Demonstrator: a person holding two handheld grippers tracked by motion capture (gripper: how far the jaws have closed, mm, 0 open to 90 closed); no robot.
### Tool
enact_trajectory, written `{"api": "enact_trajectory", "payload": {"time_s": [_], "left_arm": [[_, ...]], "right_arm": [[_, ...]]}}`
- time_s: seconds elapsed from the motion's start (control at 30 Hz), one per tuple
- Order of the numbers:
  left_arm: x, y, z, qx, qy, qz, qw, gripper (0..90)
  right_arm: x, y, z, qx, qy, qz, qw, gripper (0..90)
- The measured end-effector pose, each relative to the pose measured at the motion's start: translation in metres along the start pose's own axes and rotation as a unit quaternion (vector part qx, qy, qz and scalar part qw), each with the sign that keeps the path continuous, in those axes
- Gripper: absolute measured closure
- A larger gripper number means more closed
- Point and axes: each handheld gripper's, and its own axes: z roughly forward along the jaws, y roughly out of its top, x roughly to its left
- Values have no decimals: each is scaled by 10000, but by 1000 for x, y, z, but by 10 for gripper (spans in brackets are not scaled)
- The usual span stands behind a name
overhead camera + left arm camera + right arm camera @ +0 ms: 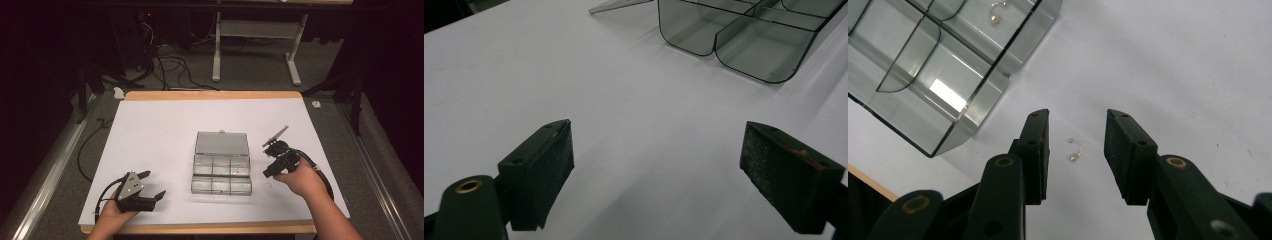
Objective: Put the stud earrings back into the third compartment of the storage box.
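A clear plastic compartment box (221,172) lies mid-table with its lid (222,143) folded open behind it. On the white sheet just right of the box rests a small curved metal stud with ball ends (1074,150). My right gripper (1077,135) is open and points down at it, one jaw on each side, neither touching. A second stud of the same kind (994,11) lies in one compartment of the box (948,75). My left gripper (156,183) stands wide open near the front left of the table with nothing between its fingers (544,165), aimed toward the box (744,45).
A white sheet (160,125) covers the wooden table (210,95). Cables trail from both grippers. Beyond the table are floor cables (170,65) and a white stand frame (255,45). A metal rail (55,160) runs along the left side.
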Motion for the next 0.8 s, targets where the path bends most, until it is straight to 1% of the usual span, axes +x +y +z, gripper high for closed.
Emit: {"api": "enact_trajectory", "payload": {"time_s": [0.03,0.07,0.1,0.17,0.2,0.23,0.33,0.37,0.43,0.5,0.53,0.6,0.7,0.73,0.77,0.8], "left_arm": [[0,0,0,-20,-2,12,10000,146],[0,0,0,-17,-5,8,10000,146],[0,0,0,-1,-14,-17,10000,146],[0,0,1,23,-9,-25,10000,146],[0,0,0,20,-6,-7,10000,146],[0,0,0,7,-4,15,10000,146],[0,0,1,32,-17,-15,10000,146],[0,0,1,40,-19,-21,10000,146],[0,0,1,36,-9,11,10000,146],[0,0,0,9,-10,26,10000,146],[0,0,0,24,-16,15,10000,146],[0,1,1,56,-20,-8,10000,146],[-1,0,0,7,-4,39,10000,146],[-1,0,0,11,-7,35,10000,146],[0,0,1,38,-17,10,10000,146],[0,0,1,49,-20,-1,10000,146]], "right_arm": [[-1,-1,0,2,30,1,10000,630],[-1,-3,1,26,9,78,10000,628],[-2,-4,2,26,12,47,10000,626],[-4,-7,3,45,16,58,10000,625],[-4,-8,3,50,19,155,9999,624],[-5,-10,5,12,34,86,10000,624],[-6,-13,9,87,43,99,9999,620],[-7,-14,10,104,14,94,9999,619],[-8,-17,12,86,60,124,9999,619],[-8,-19,17,168,55,111,9998,621],[-8,-19,17,168,55,111,9998,621],[-8,-20,20,191,70,92,9997,627],[-8,-22,24,225,114,71,9997,656],[-7,-22,26,288,118,120,9994,666],[-7,-22,27,281,113,26,9995,670],[-6,-23,29,311,88,25,9995,678]]}}
